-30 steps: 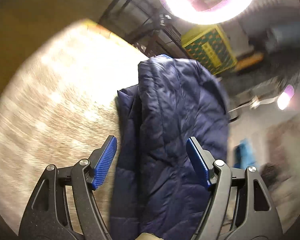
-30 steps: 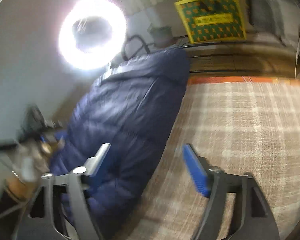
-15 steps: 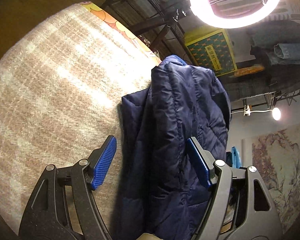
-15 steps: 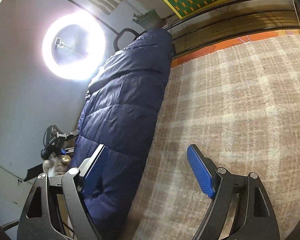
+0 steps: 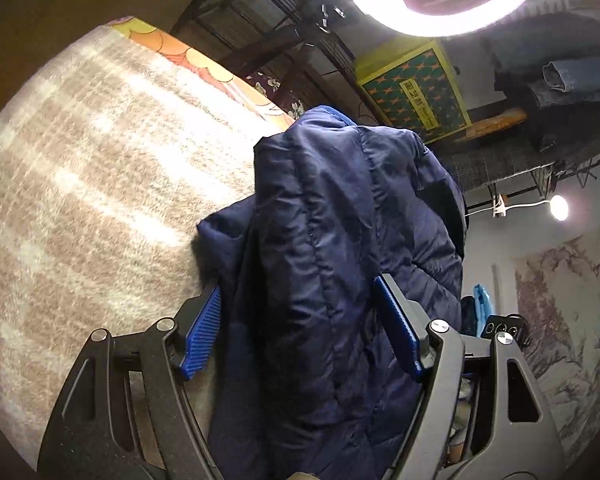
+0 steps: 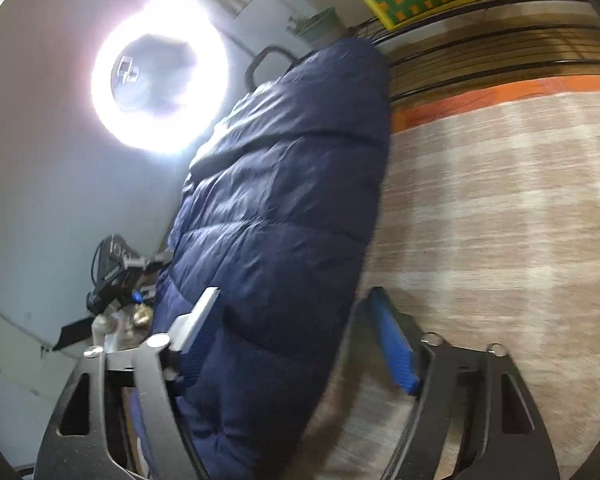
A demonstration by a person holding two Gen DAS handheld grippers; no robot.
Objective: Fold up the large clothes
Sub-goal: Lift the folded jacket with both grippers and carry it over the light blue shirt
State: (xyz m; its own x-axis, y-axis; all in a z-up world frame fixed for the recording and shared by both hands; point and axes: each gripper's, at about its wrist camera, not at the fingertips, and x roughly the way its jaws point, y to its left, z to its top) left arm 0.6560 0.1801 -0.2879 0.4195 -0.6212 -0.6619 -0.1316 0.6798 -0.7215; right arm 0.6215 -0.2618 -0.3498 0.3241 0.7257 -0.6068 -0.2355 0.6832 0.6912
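A navy quilted puffer jacket (image 5: 340,264) lies bunched lengthwise along one edge of a surface covered by a beige plaid blanket (image 5: 100,184). The jacket's shell is smooth and slightly glossy, stitched into puffy horizontal channels, and it has rounded, bulging contours; in the right wrist view it (image 6: 284,208) reads as a long, sausage-like roll. The blanket is coarse and woolly, woven in pale and tan stripes, and beyond the jacket's far end an orange patterned cover (image 5: 204,68) shows along the blanket's edge.

The left gripper (image 5: 300,332) has its jaws apart, with the ribbed blue pads standing on either side of the jacket's near end; the fabric fills the gap between them, and whether either pad touches it cannot be told. The right gripper (image 6: 296,336) also has its jaws spread: one finger lies against the jacket's side, the other blue pad is over the blanket just beside the jacket's edge.

To the blanket side of the jacket there is a wide stretch of bare plaid. On the jacket's other side the surface ends. Past the jacket's far end stand a dark metal rack (image 5: 260,12), a green-and-yellow patterned box (image 5: 416,92), and a bright ring light (image 6: 160,88).
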